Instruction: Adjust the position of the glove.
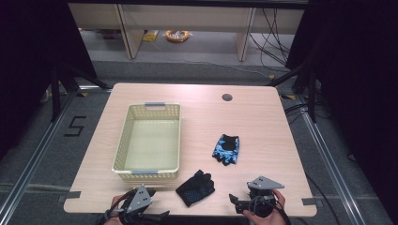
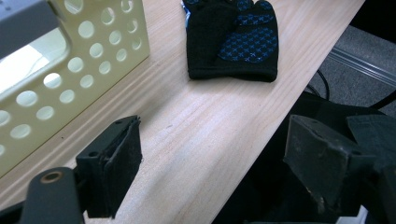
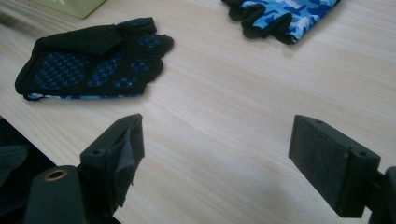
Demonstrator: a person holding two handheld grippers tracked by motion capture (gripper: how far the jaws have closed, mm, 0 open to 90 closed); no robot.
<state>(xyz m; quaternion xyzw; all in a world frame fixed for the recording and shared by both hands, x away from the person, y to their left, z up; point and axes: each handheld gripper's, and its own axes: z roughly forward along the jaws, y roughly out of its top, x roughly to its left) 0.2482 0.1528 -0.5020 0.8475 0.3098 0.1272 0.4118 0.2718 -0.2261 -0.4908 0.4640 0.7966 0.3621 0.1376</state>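
While both grippers hover at the near edge of the desk (image 1: 263, 122), the left gripper (image 1: 141, 208) and right gripper (image 1: 241, 202) have their fingers spread wide, holding nothing. A black glove (image 1: 195, 187) lies between them beside the basket (image 1: 123, 140); a blue glove (image 1: 226, 149) lies farther back.

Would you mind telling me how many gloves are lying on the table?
2. The black glove lies near the front edge, beside the basket; the blue camouflage glove lies farther back, to the right.
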